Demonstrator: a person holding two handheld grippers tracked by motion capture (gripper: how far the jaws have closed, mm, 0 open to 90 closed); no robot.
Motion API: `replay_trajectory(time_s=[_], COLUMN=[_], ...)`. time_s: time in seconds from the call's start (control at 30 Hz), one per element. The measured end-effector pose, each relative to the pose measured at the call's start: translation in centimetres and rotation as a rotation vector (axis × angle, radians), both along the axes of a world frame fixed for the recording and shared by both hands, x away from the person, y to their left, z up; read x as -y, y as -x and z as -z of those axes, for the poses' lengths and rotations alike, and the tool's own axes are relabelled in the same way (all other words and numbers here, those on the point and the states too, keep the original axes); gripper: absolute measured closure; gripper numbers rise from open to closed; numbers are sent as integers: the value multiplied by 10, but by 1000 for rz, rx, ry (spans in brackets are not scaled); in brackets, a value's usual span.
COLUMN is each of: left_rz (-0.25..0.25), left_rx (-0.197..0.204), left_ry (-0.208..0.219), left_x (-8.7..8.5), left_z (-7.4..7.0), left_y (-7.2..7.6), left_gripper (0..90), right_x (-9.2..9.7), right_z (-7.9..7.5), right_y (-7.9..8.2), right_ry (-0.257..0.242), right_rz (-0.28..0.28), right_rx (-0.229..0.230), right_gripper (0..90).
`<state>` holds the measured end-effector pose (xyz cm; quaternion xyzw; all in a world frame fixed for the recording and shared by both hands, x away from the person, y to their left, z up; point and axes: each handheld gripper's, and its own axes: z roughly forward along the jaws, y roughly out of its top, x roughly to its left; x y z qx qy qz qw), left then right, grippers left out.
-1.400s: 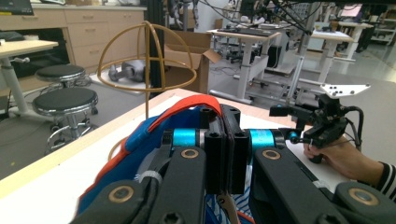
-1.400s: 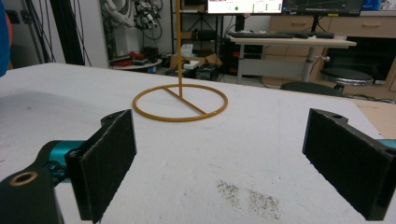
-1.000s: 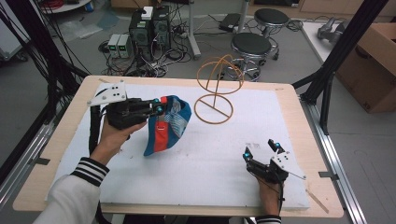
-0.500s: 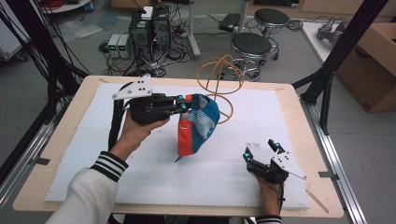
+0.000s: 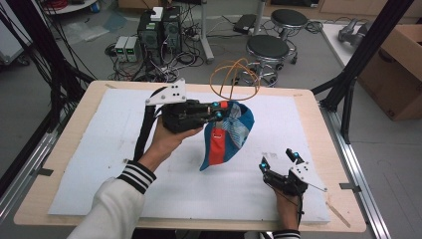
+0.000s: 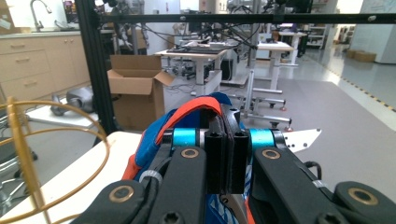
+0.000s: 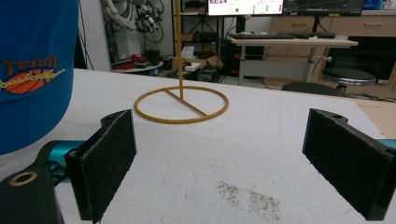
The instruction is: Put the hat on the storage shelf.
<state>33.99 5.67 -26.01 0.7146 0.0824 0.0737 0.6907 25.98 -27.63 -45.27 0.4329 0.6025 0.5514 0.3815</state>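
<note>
A blue cap with a red stripe (image 5: pixel 226 134) hangs above the white mat, and my left gripper (image 5: pixel 219 110) is shut on its red-edged rim. In the left gripper view the jaws (image 6: pixel 227 140) are pressed together on the cap's red edge (image 6: pixel 191 108). The orange wire stand (image 5: pixel 234 79) rises just behind the cap, and its loop (image 6: pixel 14 140) appears at the left of the left gripper view. My right gripper (image 5: pixel 278 158) rests on the mat at the front right, open and holding nothing (image 7: pixel 233 158). It faces the stand's ring base (image 7: pixel 181 105) and the cap (image 7: pixel 32 70).
A white mat (image 5: pixel 99 149) covers most of the wooden table. Black frame posts (image 5: pixel 348 84) stand at the table's right and left. Two stools (image 5: pixel 268 47), computer towers (image 5: pixel 159 30) and a cardboard box (image 5: pixel 398 64) sit on the floor beyond.
My left gripper has carried the cap to the right and slightly up, from the mat's left part to just in front of the wire stand. The right gripper has stayed still.
</note>
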Motion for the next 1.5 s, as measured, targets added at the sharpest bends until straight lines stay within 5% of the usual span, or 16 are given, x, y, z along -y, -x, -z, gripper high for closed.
replay_trajectory(time_s=[0.27, 0.67, 1.13, 1.5], left_rz=[35, 19, -99, -198], left_rx=[-22, -25, -29, -62], left_ry=[34, -22, -86, -211], left_x=[20, 20, -35, -76], left_z=[2, 13, 21, 33], left_y=[2, 1, -2, -1], left_gripper=[885, 885, 884, 884], right_x=[1, 1, 1, 0], right_z=[0, 0, 0, 0], right_y=[0, 0, 0, 0], right_ry=[-4, -5, -2, 4], right_rz=[-2, -2, -2, -1], right_rx=[2, 6, 6, -2], right_gripper=[88, 88, 88, 88])
